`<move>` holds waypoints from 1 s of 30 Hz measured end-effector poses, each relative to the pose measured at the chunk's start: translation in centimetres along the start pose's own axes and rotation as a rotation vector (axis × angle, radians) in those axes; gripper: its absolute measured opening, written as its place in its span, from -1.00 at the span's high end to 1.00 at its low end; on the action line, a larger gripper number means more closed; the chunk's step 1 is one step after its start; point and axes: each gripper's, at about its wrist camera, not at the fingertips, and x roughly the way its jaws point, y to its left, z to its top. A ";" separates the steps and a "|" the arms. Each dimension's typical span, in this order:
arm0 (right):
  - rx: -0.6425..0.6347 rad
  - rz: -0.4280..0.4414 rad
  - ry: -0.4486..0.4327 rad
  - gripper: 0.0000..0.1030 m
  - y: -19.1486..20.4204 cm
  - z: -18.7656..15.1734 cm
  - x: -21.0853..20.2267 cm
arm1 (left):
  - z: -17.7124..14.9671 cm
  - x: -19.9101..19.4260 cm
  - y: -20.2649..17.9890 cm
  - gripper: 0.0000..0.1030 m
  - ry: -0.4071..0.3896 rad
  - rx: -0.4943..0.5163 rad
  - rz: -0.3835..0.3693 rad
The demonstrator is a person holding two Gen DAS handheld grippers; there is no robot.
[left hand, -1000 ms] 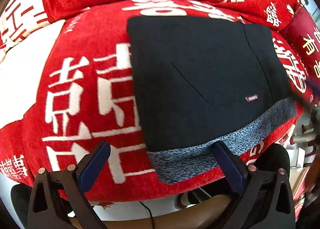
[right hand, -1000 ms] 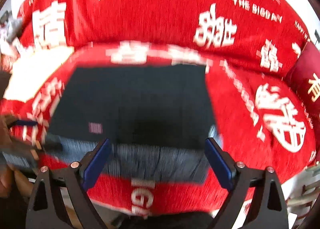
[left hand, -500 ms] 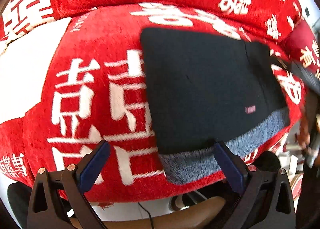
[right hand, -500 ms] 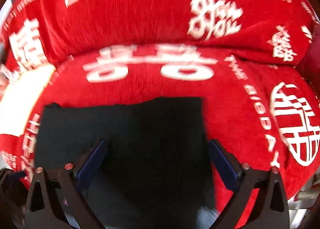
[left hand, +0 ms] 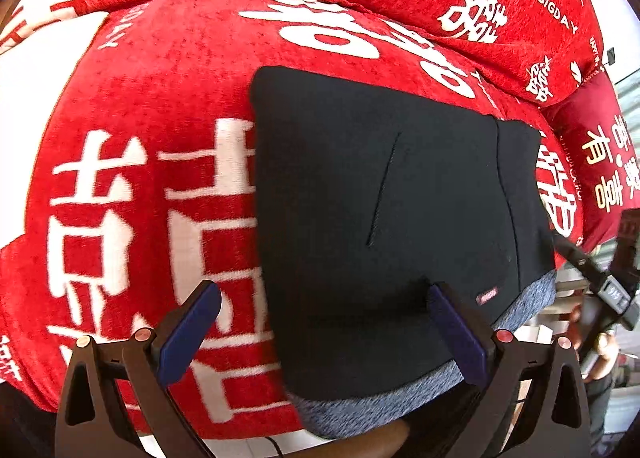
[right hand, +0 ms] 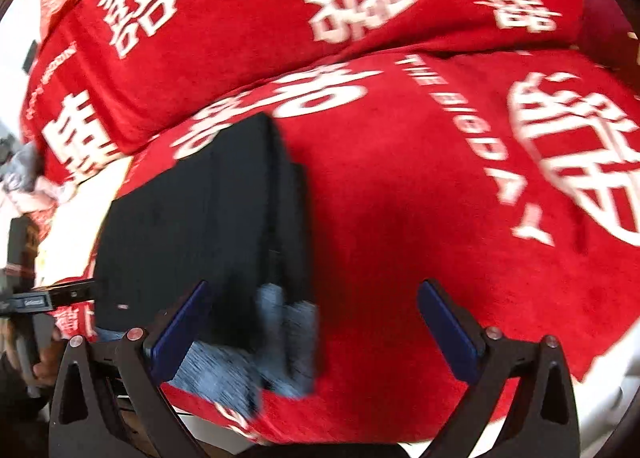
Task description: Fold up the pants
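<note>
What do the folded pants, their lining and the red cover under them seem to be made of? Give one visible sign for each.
Folded pants: dark, matte, smooth-faced fabric, probably a dense knit; no sheen, soft rounded fold edges.
Lining: blue-grey, heathered and fuzzy, likely fleece; speckled nap shows at the open edge.
Red cover: plush pile cloth, perhaps chenille or velvet-like; the surface looks tufted, with white characters in the same pile.

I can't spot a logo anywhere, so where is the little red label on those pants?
In the left wrist view, the red label sits low on the right of the black pants, just above the grey waistband.
</note>
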 end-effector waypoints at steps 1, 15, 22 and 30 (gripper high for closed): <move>-0.010 0.021 0.026 -0.99 0.3 0.2 1.2 | 0.2 0.3 -0.1 -1.00 0.004 -0.001 -0.009; -0.071 0.127 0.049 -0.85 3.7 -0.5 4.3 | 1.1 2.2 -2.0 -0.82 -0.031 0.047 -0.048; -0.088 0.083 0.014 -0.26 5.0 -0.8 2.4 | 0.6 0.8 -2.9 -0.24 -0.073 0.134 -0.060; -0.127 0.020 0.008 -0.05 7.2 -0.7 1.3 | 0.4 0.0 -2.7 -0.08 -0.076 0.131 -0.052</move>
